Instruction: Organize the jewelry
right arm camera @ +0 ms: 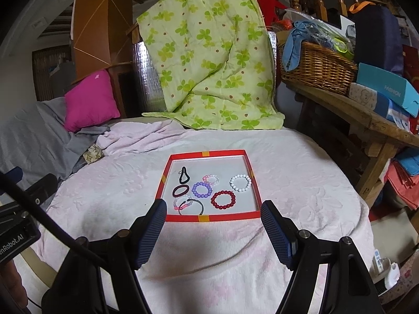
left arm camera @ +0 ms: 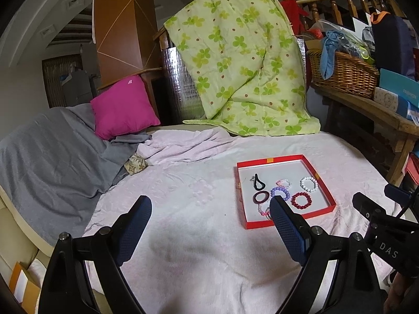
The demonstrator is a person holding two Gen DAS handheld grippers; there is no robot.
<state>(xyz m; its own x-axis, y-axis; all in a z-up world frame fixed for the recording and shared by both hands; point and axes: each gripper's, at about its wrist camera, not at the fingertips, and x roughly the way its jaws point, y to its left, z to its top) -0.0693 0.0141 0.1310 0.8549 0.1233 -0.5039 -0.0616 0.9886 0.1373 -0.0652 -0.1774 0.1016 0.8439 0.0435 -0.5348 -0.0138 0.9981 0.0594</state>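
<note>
So I'm hovering both tongs over the bed right now, neither one holding anything. Going left to right: my left gripper (left arm camera: pixel 210 213) is hanging wide open over bare pink fleece blanket (left arm camera: pixel 183 248), fingers spread with nothing between them, and the jewelry sits ahead of it and off to its right. My right gripper (right arm camera: pixel 213 216) is also gaping open, and it's lined up almost square on the red tray (right arm camera: pixel 208 153), whose near edge is sitting just past its fingertips.

Everything I can spot is already lying inside that tray, which fits either a finished sort or a pile waiting to be rearranged, so I'm not calling it. I'm guessing the shallow cardboard rim is there to stop beads rolling off into the plush.

Inside, ahead of the right tongs, starting on their left: a thin black cord loop (right arm camera: pixel 184 174) pulled into a teardrop, floppy-looking. Nearer to me, a dark maroon ring (right arm camera: pixel 180 191), smooth and oval. Nearest the left fingertip, a clear-and-pink beaded bracelet (right arm camera: pixel 180 201) is overlapping a thin dark open bangle (right arm camera: pixel 195 206), so those two are touching. Further in, a chunky lilac bead bracelet (right arm camera: pixel 202 189) with a small pale pink one (right arm camera: pixel 211 179) just behind it. Then a glossy dark red bead bracelet (right arm camera: pixel 223 199), and farthest right a white pearl-like bracelet (right arm camera: pixel 240 182), sitting apart from the rest.

Round beads plus soft fleece look slippery to me.
</note>
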